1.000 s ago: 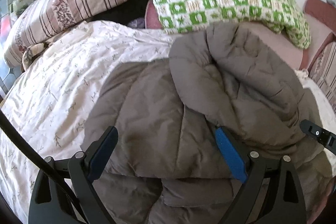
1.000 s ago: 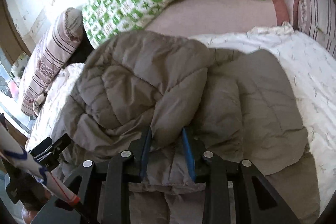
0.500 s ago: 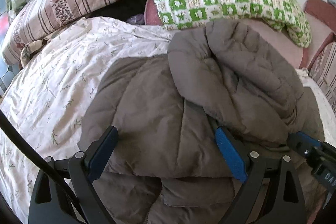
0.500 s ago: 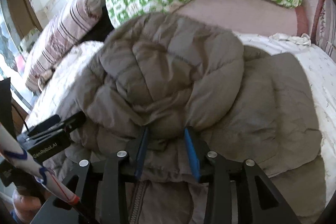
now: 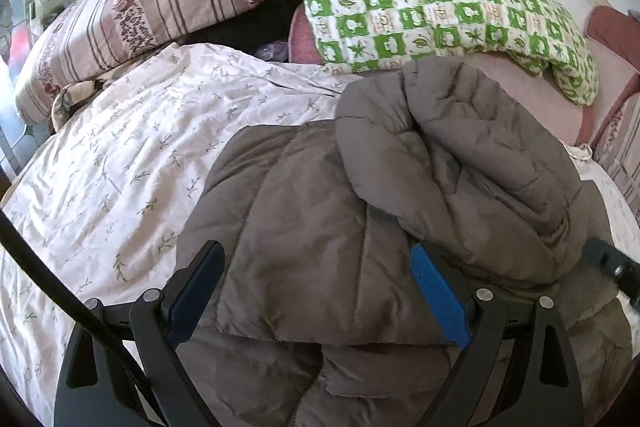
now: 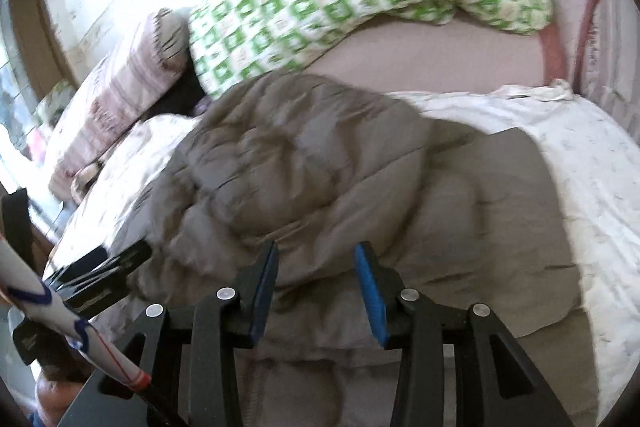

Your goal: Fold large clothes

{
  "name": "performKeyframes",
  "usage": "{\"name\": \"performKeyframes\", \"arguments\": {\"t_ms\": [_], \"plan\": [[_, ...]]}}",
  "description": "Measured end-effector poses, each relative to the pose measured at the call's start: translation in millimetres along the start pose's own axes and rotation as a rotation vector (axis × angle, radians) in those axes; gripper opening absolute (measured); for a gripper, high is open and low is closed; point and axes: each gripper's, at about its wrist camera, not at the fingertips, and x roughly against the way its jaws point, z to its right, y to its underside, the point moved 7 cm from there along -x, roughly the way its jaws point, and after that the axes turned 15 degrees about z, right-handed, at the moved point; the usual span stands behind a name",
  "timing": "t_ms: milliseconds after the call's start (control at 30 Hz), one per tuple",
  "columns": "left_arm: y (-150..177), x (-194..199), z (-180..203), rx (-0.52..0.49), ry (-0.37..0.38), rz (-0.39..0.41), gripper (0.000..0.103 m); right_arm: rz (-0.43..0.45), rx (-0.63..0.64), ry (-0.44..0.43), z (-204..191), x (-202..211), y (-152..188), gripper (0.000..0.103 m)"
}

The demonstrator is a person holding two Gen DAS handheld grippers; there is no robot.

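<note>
A grey-brown puffer jacket (image 5: 320, 207) lies on the bed, its upper part bunched and folded over the body toward the right. My left gripper (image 5: 316, 255) hovers over the jacket's near edge, jaws wide open with nothing pinched. In the right wrist view the same jacket (image 6: 300, 167) is blurred by motion. My right gripper (image 6: 318, 253) stands partly open just short of the bunched fold; the fabric lies under and beyond the pads, which do not press on it. The right gripper's tip (image 5: 612, 267) shows at the right edge of the left wrist view. The left gripper (image 6: 100, 267) shows at the left of the right wrist view.
A white sheet with a twig print (image 5: 120, 167) covers the bed around the jacket. A striped pillow (image 5: 140, 11) and a green checked blanket (image 5: 420, 11) lie at the head, over a pink sheet (image 5: 520, 83). A black cable (image 5: 40, 267) crosses the lower left.
The right gripper's jaws have widened and let go of the jacket fold they pinched a second ago, and it has drawn back a little. The left gripper has stayed put.
</note>
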Motion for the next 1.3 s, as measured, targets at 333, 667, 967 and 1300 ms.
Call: {"name": "performKeyframes", "arguments": {"t_ms": [333,667,967,1300], "plan": [[13,-14,-11,0.029,-0.03,-0.07,0.094,-0.113,-0.069,0.082,31,-23,23,0.044],[1,-2,-14,0.033,-0.051,-0.002,0.093,-0.026,-0.041,0.14,34,-5,2,0.044],[13,-17,-21,0.062,-0.061,-0.07,0.094,-0.113,-0.083,0.174,54,-20,19,0.045],[-4,3,-10,0.026,-0.048,0.027,0.094,-0.057,-0.139,0.226,69,-5,5,0.045]]}}
